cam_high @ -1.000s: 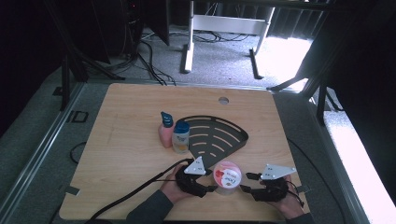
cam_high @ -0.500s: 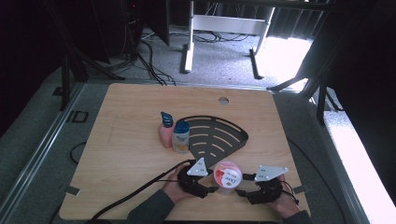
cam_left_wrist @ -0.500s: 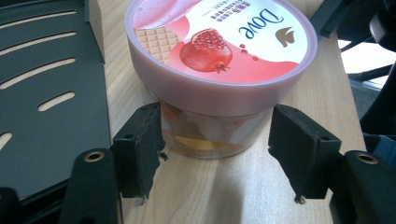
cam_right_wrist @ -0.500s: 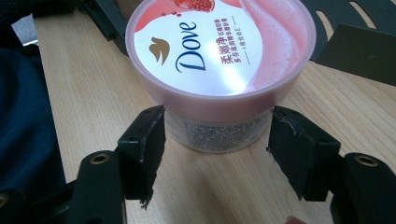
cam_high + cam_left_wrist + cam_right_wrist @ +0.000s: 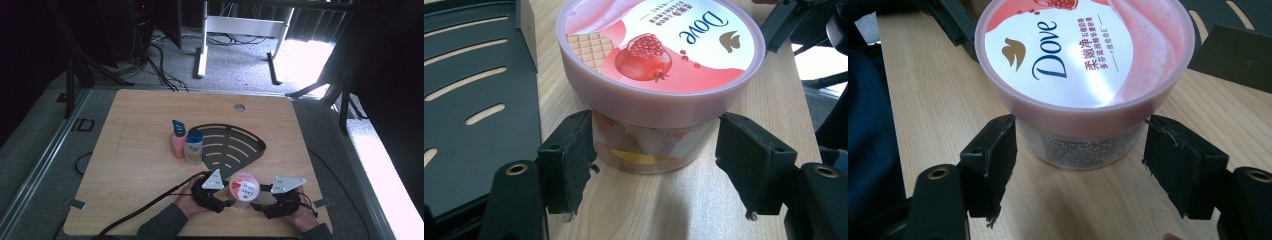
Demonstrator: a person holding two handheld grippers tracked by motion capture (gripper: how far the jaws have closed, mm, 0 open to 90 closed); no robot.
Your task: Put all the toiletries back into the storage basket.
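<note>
A pink-lidded tub [image 5: 244,188] stands upright on the wooden table [image 5: 140,165], close to the near edge and a little right of the middle. Its lid shows a pomegranate picture and blue lettering. Just beyond it, on the far side, lies a flat black slotted rack [image 5: 230,147] shaped like a fan; the left gripper view shows the rack's edge just beside the tub, though whether the two touch cannot be told.

The left claw [image 5: 226,202] sits at the tub's left, held by a hand [image 5: 187,202] coming in from the near edge. In the left gripper view the left claw [image 5: 654,165] straddles the lower part of the tub; its jaws have just been opening, and there is a gap on the right side, while on the left the pad is very near the tub wall. The right claw [image 5: 259,205] reaches in from the tub's right. In the right gripper view the right claw [image 5: 1078,165] also has the tub between its jaws, which have just been opening as well, with clear space on both sides, so neither claw grips the tub.

Farther off, left of the rack, stand a pink bottle [image 5: 177,140] and a clear bottle [image 5: 193,147] with blue caps, side by side.
</note>
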